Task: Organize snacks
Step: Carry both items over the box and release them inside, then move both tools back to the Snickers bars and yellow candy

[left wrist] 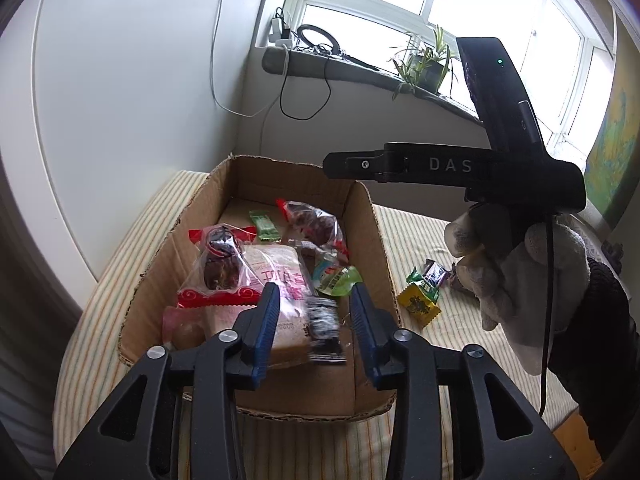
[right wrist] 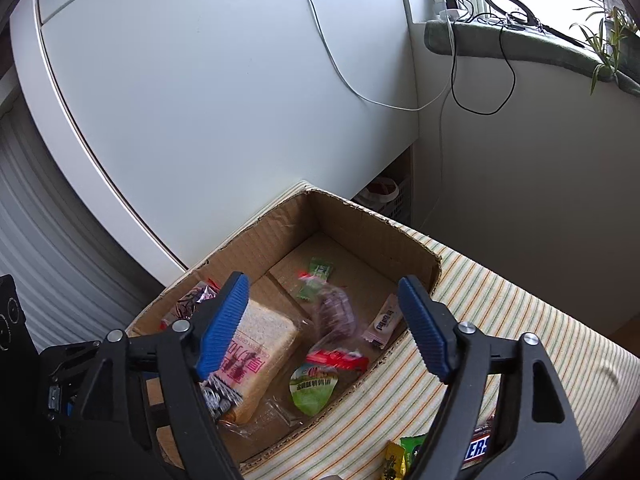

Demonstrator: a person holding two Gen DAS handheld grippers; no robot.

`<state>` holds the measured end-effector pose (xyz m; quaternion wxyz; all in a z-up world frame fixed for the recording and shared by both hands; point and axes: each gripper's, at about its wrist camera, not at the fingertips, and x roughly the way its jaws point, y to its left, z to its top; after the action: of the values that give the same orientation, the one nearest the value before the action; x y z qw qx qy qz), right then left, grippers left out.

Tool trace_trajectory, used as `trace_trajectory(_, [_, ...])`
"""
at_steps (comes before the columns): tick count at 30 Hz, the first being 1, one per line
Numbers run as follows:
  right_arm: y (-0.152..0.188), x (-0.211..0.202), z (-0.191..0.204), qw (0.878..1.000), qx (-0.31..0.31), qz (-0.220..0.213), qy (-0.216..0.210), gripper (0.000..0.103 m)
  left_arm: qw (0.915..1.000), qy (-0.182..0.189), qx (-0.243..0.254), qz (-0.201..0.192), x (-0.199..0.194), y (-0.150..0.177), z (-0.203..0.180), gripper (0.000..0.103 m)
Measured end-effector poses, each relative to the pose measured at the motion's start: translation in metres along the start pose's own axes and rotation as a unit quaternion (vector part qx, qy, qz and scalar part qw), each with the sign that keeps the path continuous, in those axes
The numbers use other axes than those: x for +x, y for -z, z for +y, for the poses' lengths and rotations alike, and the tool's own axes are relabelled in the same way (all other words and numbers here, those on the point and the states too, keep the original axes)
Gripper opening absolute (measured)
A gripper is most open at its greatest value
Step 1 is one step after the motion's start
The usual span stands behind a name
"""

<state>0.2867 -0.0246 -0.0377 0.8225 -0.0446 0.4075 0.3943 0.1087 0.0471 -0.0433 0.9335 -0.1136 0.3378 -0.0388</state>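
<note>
Snacks heaped in cardboard box (right wrist: 360, 216); left gripper (left wrist: 314, 304) jaws apart, blurred packet between; right gripper (right wrist: 324, 308) jaws wide, empty.

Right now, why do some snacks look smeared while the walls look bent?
Left wrist view: the black-and-white packet between the fingers is motion-blurred, and the window is blown out white. Right wrist view: the clear bag with red ends is smeared. Both views: the fisheye lens bends straight edges.
</note>
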Motion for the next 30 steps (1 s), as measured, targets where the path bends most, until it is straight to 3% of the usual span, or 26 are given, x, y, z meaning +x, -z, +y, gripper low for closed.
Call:
trace_trajectory(19, [0.020, -0.051, -0.042, 0.999, 0.024, -0.009, 0.024, 0.081, 0.9997, 0.021, 0.011, -0.004, -0.003, 0.000, -0.026, 0.037])
trace_trajectory(30, [0.057, -0.074, -0.091, 0.998, 0.043, 0.020, 0.048, 0.081, 0.9985, 0.046, 0.029, 0.008, 0.005, 0.005, -0.060, 0.037])
